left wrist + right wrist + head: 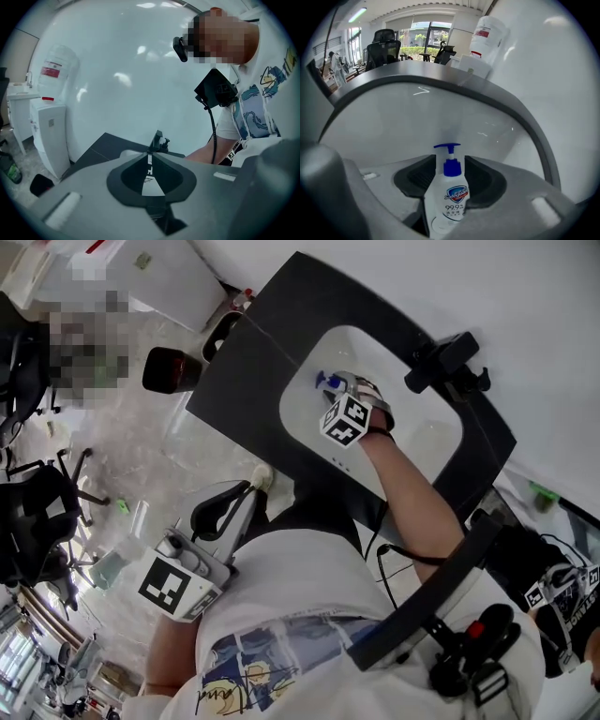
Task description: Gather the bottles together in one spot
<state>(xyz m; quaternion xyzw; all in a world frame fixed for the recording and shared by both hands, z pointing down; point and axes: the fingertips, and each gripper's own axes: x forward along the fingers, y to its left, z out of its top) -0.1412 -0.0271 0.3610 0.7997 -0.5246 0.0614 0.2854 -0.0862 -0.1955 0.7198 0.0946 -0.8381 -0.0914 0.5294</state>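
A white pump bottle (449, 199) with a blue pump head and a printed label stands upright between my right gripper's (450, 163) jaws, and both dark pads press on its sides. In the head view the right gripper (339, 388) reaches over a white basin (412, 442), and only the bottle's blue pump (324, 381) shows past the marker cube. My left gripper (246, 489) hangs low beside my body, away from the basin. In its own view the left gripper's (149, 157) fingertips meet with nothing between them.
The basin is set in a dark counter (262, 362) against a white wall, with a black fitting (445, 364) at its far rim. A white water dispenser (49, 126) stands at the left. Office chairs (37, 512) stand on the floor. A dark bar (441, 592) crosses the lower right.
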